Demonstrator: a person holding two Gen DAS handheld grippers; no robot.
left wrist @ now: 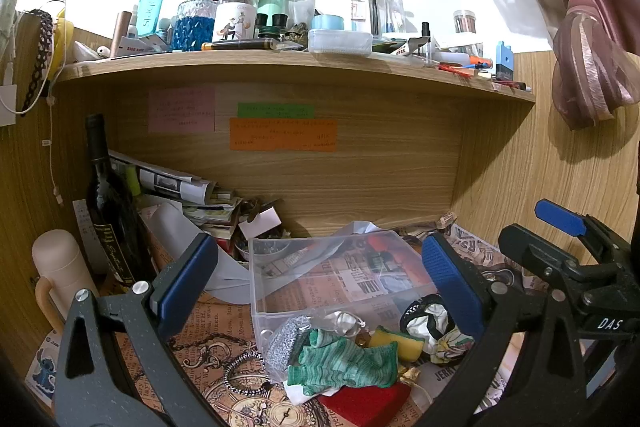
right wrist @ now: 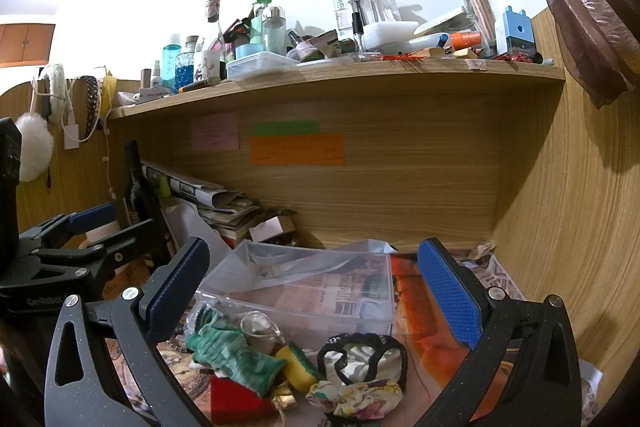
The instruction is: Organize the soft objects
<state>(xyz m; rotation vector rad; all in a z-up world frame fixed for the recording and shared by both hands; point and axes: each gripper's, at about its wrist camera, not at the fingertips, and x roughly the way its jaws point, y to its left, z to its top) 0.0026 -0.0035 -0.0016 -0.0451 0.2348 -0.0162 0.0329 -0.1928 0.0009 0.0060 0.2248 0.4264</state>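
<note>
A clear plastic bin (left wrist: 320,279) (right wrist: 304,291) stands on the desk, empty apart from what shows through it. In front of it lie a green knitted sock (left wrist: 344,363) (right wrist: 228,351), a yellow-green sponge (left wrist: 396,341) (right wrist: 298,367), a red cloth (left wrist: 364,403) (right wrist: 234,403), a white fabric with black trim (left wrist: 426,319) (right wrist: 360,359), a floral scrunchie (right wrist: 356,397) and a silver mesh pouch (left wrist: 286,343). My left gripper (left wrist: 320,287) is open above the pile. My right gripper (right wrist: 314,295) is open above it too; it also shows in the left wrist view (left wrist: 560,227).
A dark wine bottle (left wrist: 108,203), a cream flask (left wrist: 60,267) and stacked papers (left wrist: 180,187) crowd the left. A shelf (left wrist: 280,63) above holds several bottles and boxes. Wooden walls close the back and right. A curtain (left wrist: 580,27) hangs at right.
</note>
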